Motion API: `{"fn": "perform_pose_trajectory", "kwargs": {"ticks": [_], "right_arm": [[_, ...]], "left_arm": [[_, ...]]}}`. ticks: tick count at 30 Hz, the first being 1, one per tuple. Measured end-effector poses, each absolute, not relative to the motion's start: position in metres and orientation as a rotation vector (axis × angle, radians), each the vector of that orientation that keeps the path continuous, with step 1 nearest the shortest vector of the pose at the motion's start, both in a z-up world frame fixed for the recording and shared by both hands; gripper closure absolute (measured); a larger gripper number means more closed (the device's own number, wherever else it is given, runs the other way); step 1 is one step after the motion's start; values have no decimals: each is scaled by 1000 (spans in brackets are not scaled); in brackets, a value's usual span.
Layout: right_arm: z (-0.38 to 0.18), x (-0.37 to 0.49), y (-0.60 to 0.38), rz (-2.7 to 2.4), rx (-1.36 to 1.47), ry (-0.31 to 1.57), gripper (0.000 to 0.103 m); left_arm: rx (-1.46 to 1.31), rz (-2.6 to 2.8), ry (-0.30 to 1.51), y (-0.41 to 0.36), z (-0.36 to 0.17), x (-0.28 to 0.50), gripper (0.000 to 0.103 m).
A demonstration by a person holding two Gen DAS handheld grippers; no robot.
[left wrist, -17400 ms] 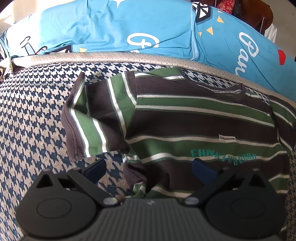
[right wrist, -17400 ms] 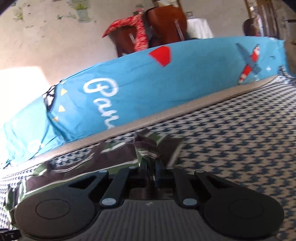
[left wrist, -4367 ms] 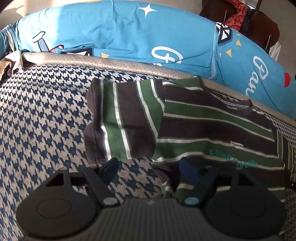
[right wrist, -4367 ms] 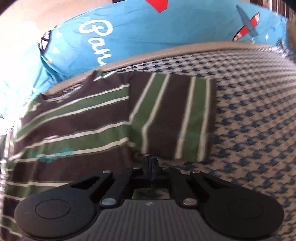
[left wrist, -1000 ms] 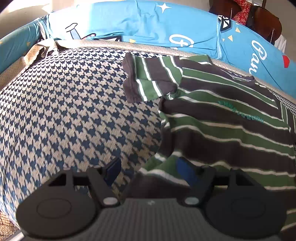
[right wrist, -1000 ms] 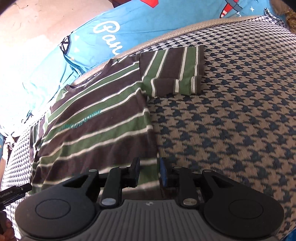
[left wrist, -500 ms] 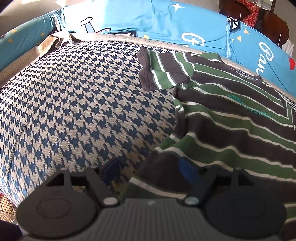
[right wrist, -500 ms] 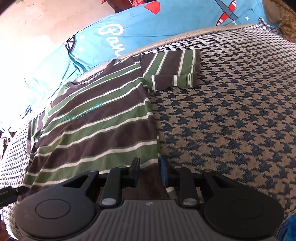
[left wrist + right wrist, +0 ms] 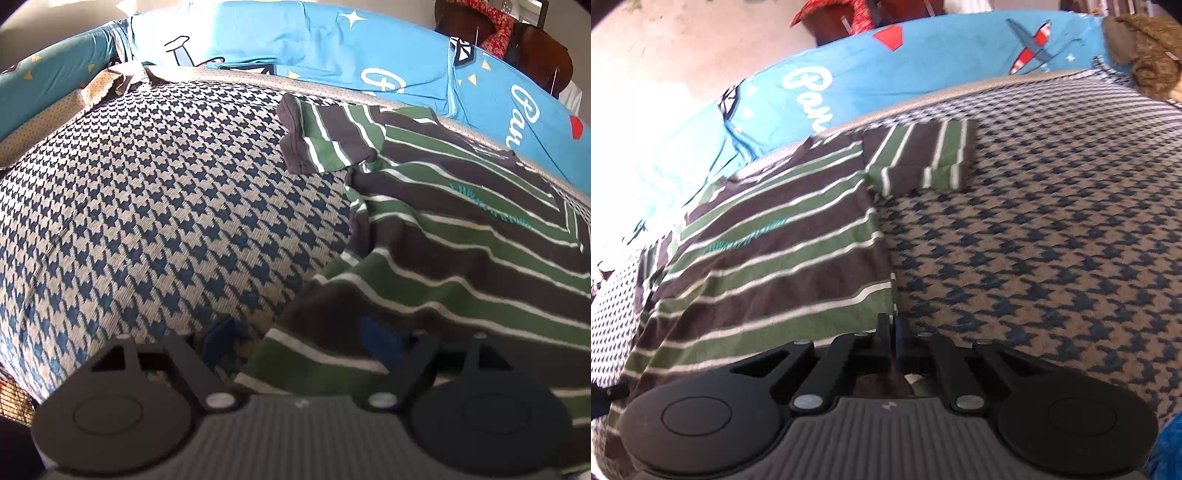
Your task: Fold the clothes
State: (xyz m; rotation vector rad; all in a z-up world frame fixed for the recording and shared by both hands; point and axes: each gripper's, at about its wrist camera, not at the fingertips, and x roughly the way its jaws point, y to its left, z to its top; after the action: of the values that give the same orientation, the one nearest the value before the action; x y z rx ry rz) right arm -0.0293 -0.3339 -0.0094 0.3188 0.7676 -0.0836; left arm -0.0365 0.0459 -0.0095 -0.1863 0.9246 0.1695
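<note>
A T-shirt (image 9: 461,236) striped in dark brown, green and white lies flat on the houndstooth surface (image 9: 166,203), with both short sleeves spread out. My left gripper (image 9: 299,343) hovers at the shirt's near left hem corner. Its jaws are opening, the blue pads (image 9: 376,343) stand wide apart, and hem cloth lies loose between them. In the right wrist view, the T-shirt (image 9: 775,258) ends at its near right corner, where my right gripper (image 9: 892,339) is shut on the hem. The right sleeve (image 9: 923,155) lies flat at the far end.
A bright blue printed cover (image 9: 332,44) runs along the far edge of the surface and appears again as the blue cover (image 9: 923,74). Behind it stands a brown chair with red cloth (image 9: 498,22). A brown fuzzy item (image 9: 1145,48) sits at the far right. Bare houndstooth fabric (image 9: 1052,240) lies beside the shirt.
The right fingers, slightly apart before, have closed together on the hem corner. The left pads have spread a little wider. Both views have drawn back toward the shirt's near hem.
</note>
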Motion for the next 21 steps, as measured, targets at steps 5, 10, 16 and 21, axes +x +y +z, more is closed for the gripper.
{"fn": "perform_pose_trajectory", "kwargs": {"ticks": [5,10,16,21], "right_arm": [[-3,-32,-340,-171,304,733,99],[-9,-27,-342,-200,317,763,99],[-6,-35,-356,-199,395,771,90],[-2,-55,-363,-165,444,781,76]], "left_arm": [[-176,143,938,40,-10,-52,19],[-134,106,946,27,-11,-66,17],[-103,63,938,16,-10,-75,16],[-85,54,916,10,-7,-77,14]]}}
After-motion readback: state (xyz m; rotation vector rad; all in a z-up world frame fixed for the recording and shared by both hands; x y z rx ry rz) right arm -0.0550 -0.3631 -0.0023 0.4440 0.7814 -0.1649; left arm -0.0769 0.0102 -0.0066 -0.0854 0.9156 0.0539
